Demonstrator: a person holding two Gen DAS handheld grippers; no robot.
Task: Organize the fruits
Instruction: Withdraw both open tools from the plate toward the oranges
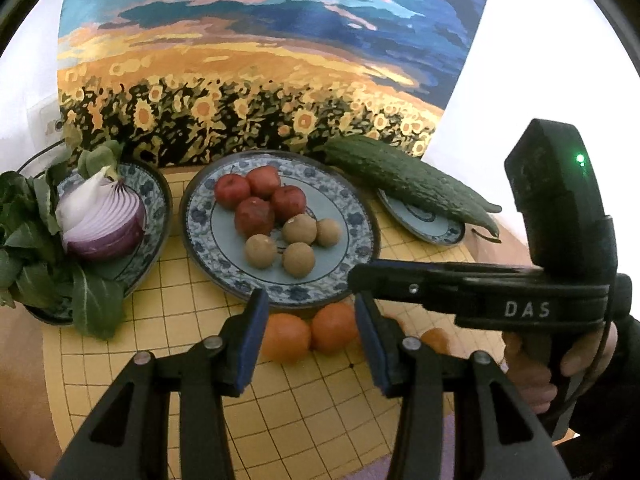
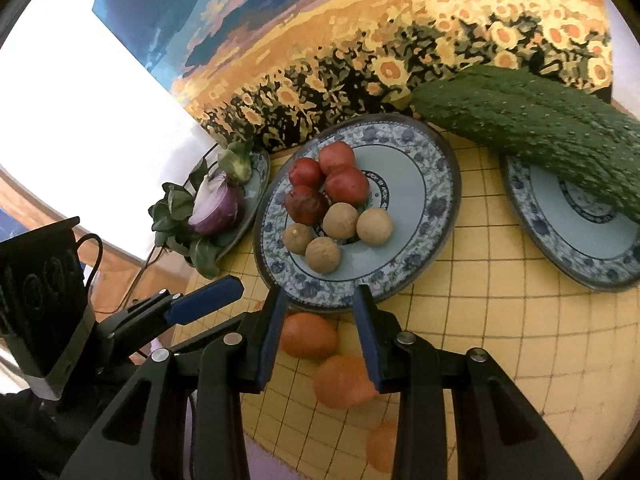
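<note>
A blue-patterned plate (image 1: pixel 224 256) (image 2: pixel 424 200) in the middle holds several small red apples (image 1: pixel 256 194) (image 2: pixel 332 180) and several brown longans (image 1: pixel 298 242) (image 2: pixel 340 232). Orange tangerines (image 1: pixel 310 334) (image 2: pixel 320 356) lie on the yellow grid mat just in front of the plate. My left gripper (image 1: pixel 310 336) is open and empty, its fingers either side of two tangerines, above them. My right gripper (image 2: pixel 320 336) is open and empty over the tangerines; in the left wrist view its body (image 1: pixel 520 292) reaches in from the right.
A plate on the left (image 1: pixel 156 200) holds half a red onion (image 1: pixel 106 220) and leafy greens (image 1: pixel 36 240). A cucumber (image 1: pixel 408 178) (image 2: pixel 532 128) lies on a plate at the right (image 2: pixel 580 248). A sunflower painting (image 1: pixel 256 60) stands behind.
</note>
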